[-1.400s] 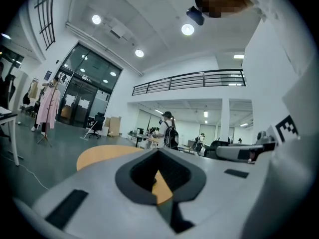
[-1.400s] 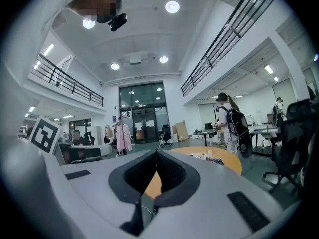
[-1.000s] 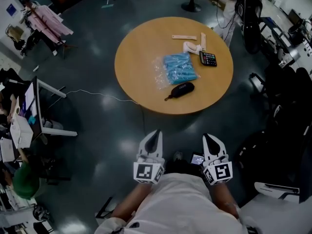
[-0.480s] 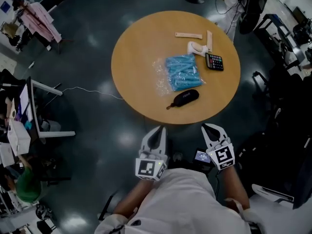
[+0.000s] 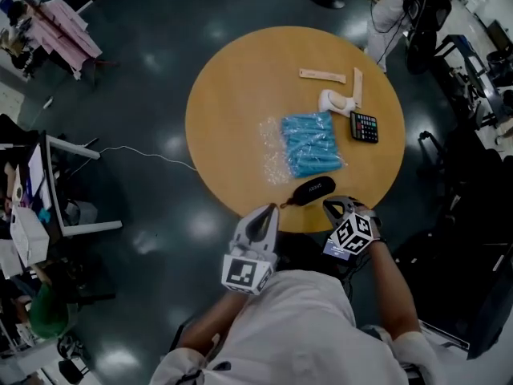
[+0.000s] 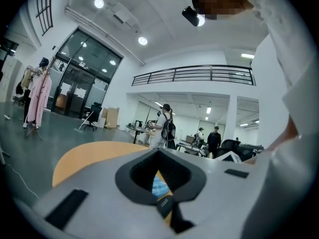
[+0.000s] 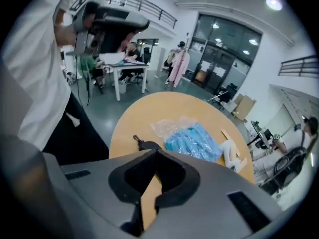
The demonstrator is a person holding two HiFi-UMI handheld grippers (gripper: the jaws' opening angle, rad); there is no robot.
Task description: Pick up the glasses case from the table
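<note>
A dark, glossy floor (image 5: 160, 215) mirrors the ceiling lights (image 6: 99, 3) of a tall white hall, where a railed balcony (image 6: 194, 76) runs above glass doors (image 6: 84, 83) (a desk (image 7: 130, 66) and an office chair (image 6: 92, 119) stand beyond a round wooden table (image 5: 232, 103)).

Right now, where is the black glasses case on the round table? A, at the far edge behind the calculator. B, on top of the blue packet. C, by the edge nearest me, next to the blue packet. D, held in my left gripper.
C: the head view shows the glasses case lying by the near edge of the round table, just this side of the blue packet, with no gripper on it.
</note>
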